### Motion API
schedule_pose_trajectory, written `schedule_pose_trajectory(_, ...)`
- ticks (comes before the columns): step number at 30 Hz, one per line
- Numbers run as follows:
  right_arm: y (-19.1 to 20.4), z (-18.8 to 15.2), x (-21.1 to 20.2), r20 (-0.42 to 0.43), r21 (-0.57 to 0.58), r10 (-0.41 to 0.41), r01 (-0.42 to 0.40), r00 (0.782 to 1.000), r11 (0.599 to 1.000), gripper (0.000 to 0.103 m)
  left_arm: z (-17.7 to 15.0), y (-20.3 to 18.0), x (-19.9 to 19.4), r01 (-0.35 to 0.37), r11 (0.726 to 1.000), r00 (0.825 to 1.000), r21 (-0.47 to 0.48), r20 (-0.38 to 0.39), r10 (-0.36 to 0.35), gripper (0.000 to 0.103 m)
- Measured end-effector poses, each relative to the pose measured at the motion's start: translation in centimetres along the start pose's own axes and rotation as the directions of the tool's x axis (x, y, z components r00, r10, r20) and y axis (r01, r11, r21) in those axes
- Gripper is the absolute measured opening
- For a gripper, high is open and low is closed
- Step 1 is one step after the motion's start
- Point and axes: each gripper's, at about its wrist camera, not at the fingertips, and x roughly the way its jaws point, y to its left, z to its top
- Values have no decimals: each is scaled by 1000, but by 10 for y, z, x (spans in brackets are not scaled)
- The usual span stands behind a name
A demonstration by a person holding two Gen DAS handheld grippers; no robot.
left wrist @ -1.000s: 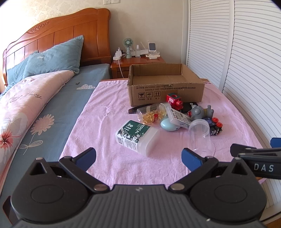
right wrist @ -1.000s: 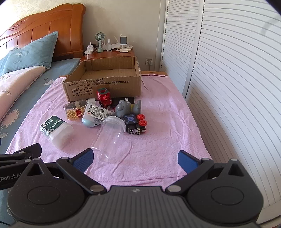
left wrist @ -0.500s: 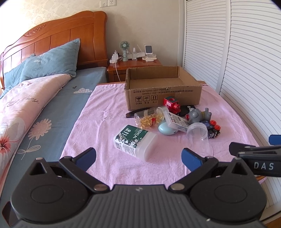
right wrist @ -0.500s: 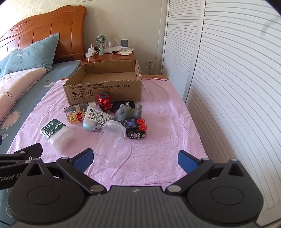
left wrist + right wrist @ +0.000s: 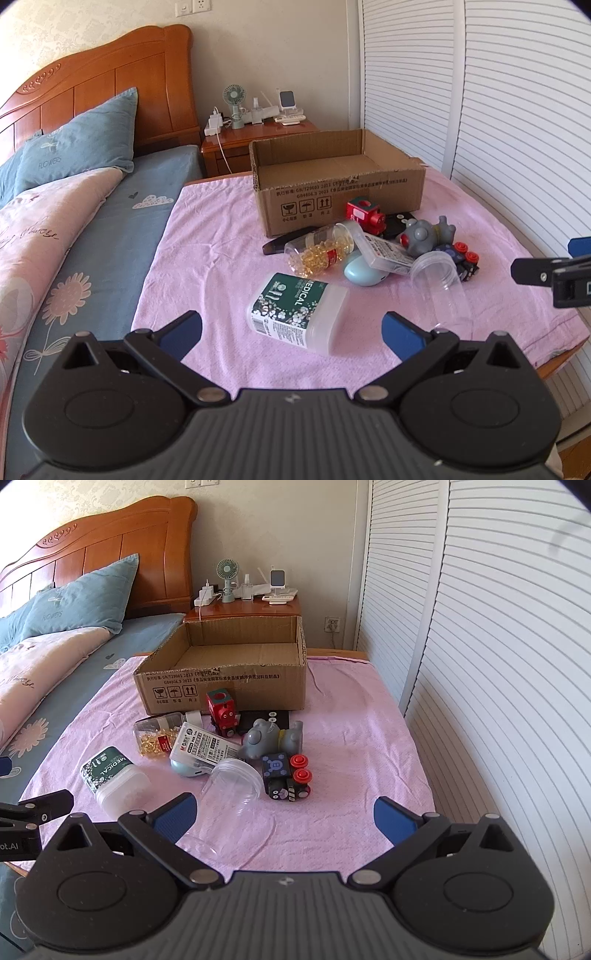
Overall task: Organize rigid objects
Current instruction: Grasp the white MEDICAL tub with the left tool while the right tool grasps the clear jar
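While both jaws spread, pile (image 5: 236, 753) leaves pink cloth (image 5: 354, 738) bare rightward.

— What's around the work area?
— A bed with a wooden headboard (image 5: 110, 85), a blue pillow (image 5: 77, 151) and a floral quilt (image 5: 40, 229) over a blue sheet (image 5: 122, 236).
— And further back?
— A wooden nightstand (image 5: 255, 609) carrying a small green fan (image 5: 227, 572) and a white power strip (image 5: 207, 597). White louvered doors (image 5: 498, 664) line the right side.
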Motion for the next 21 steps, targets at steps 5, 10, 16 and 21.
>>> schedule_pose_trajectory(5,-3,-2,19,-18,-10,56,-56,998,998,103,-5,2,26,61,998,997,24,-58,-60,102)
schedule_pose_trajectory(10,-1,-5,37,-40,-39,124,-125,992,991,103,-9,4,51,116,993,989,24,-89,-114,102)
schedule_pose_trajectory(16,0,-2,58,-79,-74,219,-224,973,972,103,-7,7,81,176,984,976,18,-135,-172,102)
schedule_pose_trajectory(21,3,11,81,-114,-101,296,-308,948,946,103,-6,14,97,195,981,968,13,-161,-190,102)
